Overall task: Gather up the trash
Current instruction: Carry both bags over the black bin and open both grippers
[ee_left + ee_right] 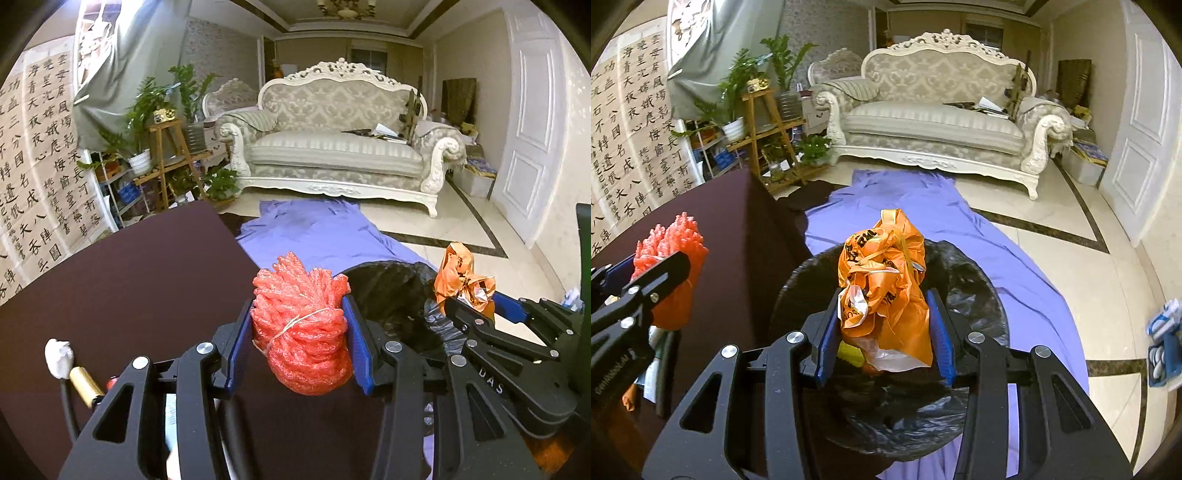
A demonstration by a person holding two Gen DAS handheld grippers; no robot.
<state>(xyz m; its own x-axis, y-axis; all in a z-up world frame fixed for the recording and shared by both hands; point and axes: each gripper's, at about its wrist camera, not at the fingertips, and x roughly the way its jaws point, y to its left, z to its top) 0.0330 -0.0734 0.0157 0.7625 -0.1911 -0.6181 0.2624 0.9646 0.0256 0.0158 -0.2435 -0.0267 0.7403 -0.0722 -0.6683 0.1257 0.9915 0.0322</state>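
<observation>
A dark table [122,288] fills the left, with a white wad [59,357] and a gold tube [84,384] near its edge. The left gripper [299,328] clamps a red foam net [301,332] between its blue pads [357,347], over the table's right edge. Just right of it stands the bin [979,295], lined with a black bag, on a purple cloth [1027,280]. The right gripper [884,328] pinches an orange bag [886,280] directly above the bin's mouth. A sofa [332,147] stands behind.
</observation>
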